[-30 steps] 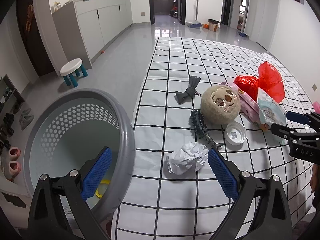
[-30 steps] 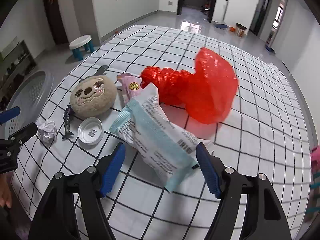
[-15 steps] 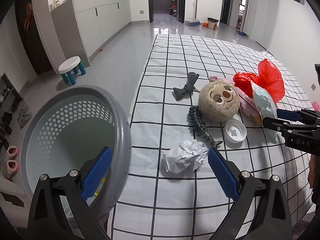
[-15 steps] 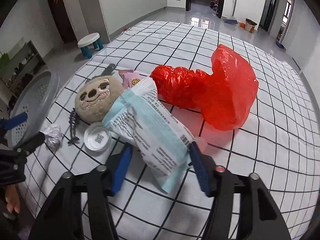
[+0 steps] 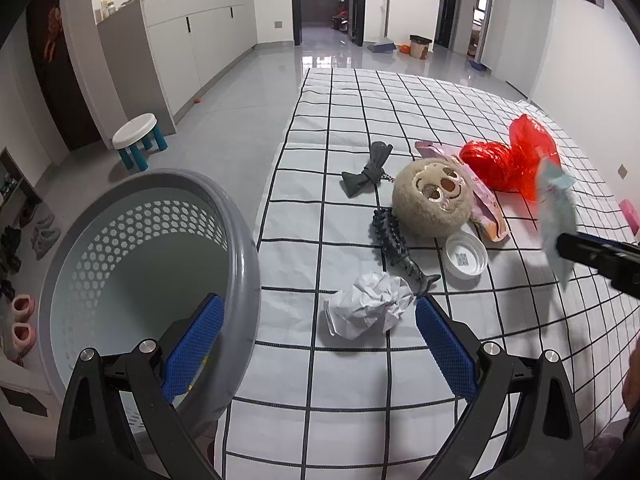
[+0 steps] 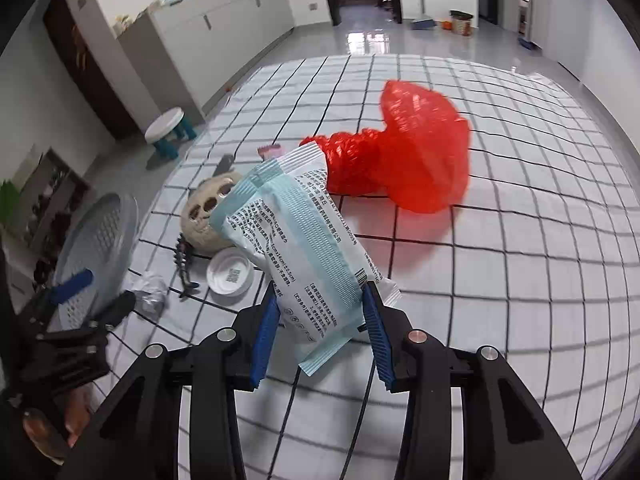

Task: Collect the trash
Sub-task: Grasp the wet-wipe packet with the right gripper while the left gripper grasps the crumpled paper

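Right gripper (image 6: 320, 320), jaws just closed onto the light, crinkly wrapper (image 6: 296, 248), apparently lifts it clear of the checked cloth (image 6: 520, 240). Grip its flat lower end. Left gripper (image 5: 316, 344) gapes empty above the crumpled paper (image 5: 368, 308).

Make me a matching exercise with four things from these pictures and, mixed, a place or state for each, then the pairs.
Things:
1. wrapper
2. paper ball
3. cap
4. basket

Places or states:
A. beside the bed, on the floor
B. held in the right tongs
C. crumpled, ahead of the open left tongs
D. flat on the sheet, near the plush

Pairs: 1-B, 2-C, 3-D, 4-A
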### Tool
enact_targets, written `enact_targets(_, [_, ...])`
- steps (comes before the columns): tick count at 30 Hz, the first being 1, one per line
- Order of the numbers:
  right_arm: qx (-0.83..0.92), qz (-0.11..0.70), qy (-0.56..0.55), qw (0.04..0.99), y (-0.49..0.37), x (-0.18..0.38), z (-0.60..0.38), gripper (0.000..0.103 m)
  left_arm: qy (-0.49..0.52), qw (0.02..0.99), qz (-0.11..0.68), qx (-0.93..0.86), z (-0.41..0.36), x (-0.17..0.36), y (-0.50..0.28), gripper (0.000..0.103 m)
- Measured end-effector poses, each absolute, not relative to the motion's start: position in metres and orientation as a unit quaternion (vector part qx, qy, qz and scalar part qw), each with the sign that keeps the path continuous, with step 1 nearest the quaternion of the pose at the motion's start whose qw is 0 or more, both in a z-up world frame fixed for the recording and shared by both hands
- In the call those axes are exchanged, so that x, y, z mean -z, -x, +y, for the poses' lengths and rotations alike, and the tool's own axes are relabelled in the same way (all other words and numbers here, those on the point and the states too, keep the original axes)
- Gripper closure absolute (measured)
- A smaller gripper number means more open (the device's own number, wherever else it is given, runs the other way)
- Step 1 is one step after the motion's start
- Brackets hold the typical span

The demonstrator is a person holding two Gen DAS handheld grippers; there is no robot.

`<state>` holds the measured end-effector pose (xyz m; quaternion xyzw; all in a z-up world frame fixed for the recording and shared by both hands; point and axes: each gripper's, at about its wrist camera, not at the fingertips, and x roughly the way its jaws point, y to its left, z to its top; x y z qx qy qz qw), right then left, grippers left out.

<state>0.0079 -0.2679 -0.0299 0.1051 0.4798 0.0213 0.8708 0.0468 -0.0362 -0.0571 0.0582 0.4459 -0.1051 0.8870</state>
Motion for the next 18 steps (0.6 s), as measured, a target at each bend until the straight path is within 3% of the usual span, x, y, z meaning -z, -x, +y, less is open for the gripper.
enact_targets(18, [-0.021,0.459,-0.150,0.876,0.044,0.017,-0.242,0.062,-0.078,0.871,0.471,0.115,-0.057,0.078,-0.051,0.008])
